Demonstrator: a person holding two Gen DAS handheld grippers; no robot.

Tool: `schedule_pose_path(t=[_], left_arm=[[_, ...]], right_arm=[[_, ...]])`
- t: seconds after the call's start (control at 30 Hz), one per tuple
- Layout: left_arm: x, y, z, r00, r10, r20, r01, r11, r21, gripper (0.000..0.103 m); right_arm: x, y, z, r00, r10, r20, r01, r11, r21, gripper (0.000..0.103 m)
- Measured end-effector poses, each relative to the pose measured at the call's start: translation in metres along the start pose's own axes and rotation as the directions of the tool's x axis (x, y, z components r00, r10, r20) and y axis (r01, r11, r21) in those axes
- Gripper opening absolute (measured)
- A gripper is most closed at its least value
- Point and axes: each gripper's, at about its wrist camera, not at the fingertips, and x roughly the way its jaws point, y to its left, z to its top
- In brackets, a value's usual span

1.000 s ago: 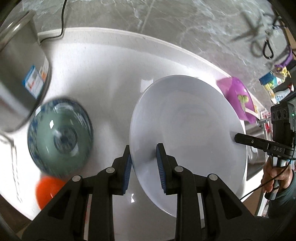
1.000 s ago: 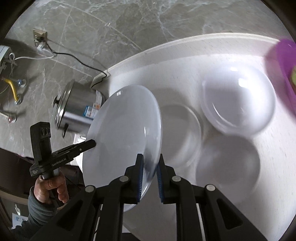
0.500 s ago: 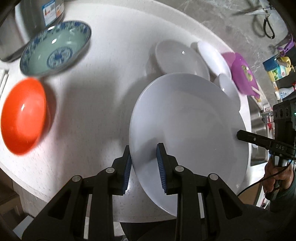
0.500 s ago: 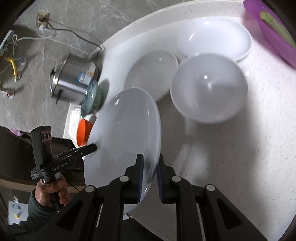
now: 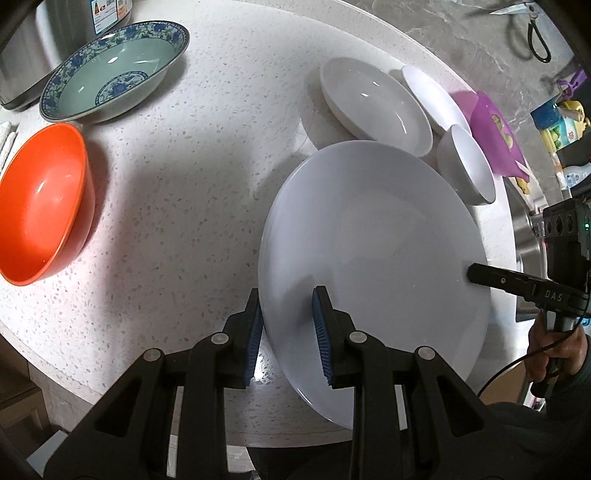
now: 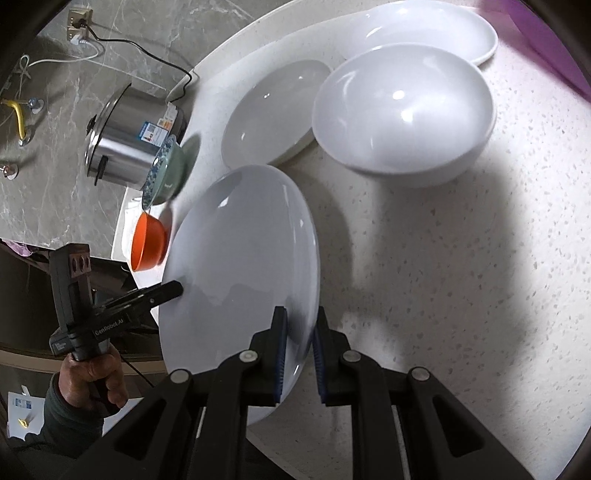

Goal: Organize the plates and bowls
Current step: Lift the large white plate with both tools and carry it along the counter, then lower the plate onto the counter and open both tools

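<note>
A large white plate (image 5: 373, 236) is held above the white speckled counter (image 5: 192, 177) by both grippers on opposite rims. My left gripper (image 5: 286, 332) is shut on its near rim. My right gripper (image 6: 298, 354) is shut on the other rim; the plate (image 6: 243, 273) shows tilted there. A white deep plate (image 5: 373, 103), a flat white plate (image 5: 432, 96) and a white bowl (image 5: 469, 166) sit beyond it. An orange bowl (image 5: 40, 203) and a blue-patterned green bowl (image 5: 114, 70) sit to the left.
A steel rice cooker (image 6: 133, 136) stands at the counter's far left. A purple bowl (image 5: 495, 133) sits past the white dishes, by a sink (image 5: 528, 240). Scissors (image 5: 532, 29) hang on the marble wall. The counter's rounded edge (image 5: 110, 384) is close below.
Both grippers have carried the plate lower and nearer to the counter. The white dishes, orange bowl and green bowl have come into fuller view.
</note>
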Motion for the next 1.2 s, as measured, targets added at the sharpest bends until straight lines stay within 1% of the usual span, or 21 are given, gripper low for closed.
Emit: schedule_pose_path(t=[0.1, 0.27, 0.4, 0.53, 0.67, 0.83, 1.0, 1.07, 1.13, 1.17, 1.2], left_arm=[[-0.002, -0.006, -0.004, 1.000, 0.000, 0.016, 0.000, 1.000, 0.005, 0.024], [-0.005, -0.012, -0.014, 1.000, -0.006, 0.018, 0.006, 1.000, 0.017, 0.024], [-0.007, -0.013, -0.021, 1.000, 0.007, 0.024, -0.008, 0.999, 0.034, 0.024], [-0.001, -0.012, -0.020, 1.000, 0.011, 0.027, -0.012, 0.999, 0.035, 0.024], [0.002, -0.009, -0.021, 0.999, 0.018, 0.047, -0.020, 0.999, 0.041, 0.024], [0.005, -0.009, -0.020, 0.997, 0.035, 0.067, -0.038, 0.998, 0.056, 0.024], [0.016, -0.003, -0.021, 0.998, 0.029, 0.051, -0.030, 0.999, 0.033, 0.025], [0.017, -0.001, -0.021, 0.998, 0.016, 0.062, -0.017, 1.000, 0.019, 0.025], [0.018, -0.001, -0.020, 0.997, 0.010, 0.071, -0.011, 1.000, 0.017, 0.026], [0.018, 0.000, -0.020, 0.997, 0.000, 0.075, -0.001, 1.000, 0.014, 0.031], [0.018, 0.000, -0.019, 0.997, -0.018, 0.076, 0.017, 1.000, 0.012, 0.039]], right_arm=[[-0.002, 0.002, -0.005, 1.000, -0.003, 0.008, 0.004, 1.000, -0.019, 0.016], [-0.005, -0.002, -0.011, 1.000, -0.004, 0.015, 0.005, 1.000, -0.029, 0.016], [-0.003, -0.005, -0.016, 1.000, -0.005, 0.020, 0.006, 0.999, -0.031, 0.017], [0.002, -0.006, -0.019, 1.000, -0.020, 0.023, 0.022, 0.998, -0.060, 0.017], [0.005, -0.008, -0.019, 0.999, -0.015, 0.033, 0.017, 0.998, -0.064, 0.017], [0.011, -0.006, -0.017, 0.999, -0.027, 0.046, 0.031, 0.996, -0.085, 0.017], [0.017, -0.007, -0.015, 0.998, -0.036, 0.047, 0.041, 0.993, -0.112, 0.018], [0.017, -0.005, -0.014, 0.998, -0.040, 0.051, 0.046, 0.991, -0.127, 0.018], [0.017, -0.005, -0.015, 0.997, -0.038, 0.062, 0.046, 0.990, -0.133, 0.020], [0.017, -0.005, -0.015, 0.997, -0.039, 0.066, 0.048, 0.990, -0.134, 0.020], [0.017, -0.005, -0.015, 0.997, -0.035, 0.071, 0.045, 0.990, -0.134, 0.022]])
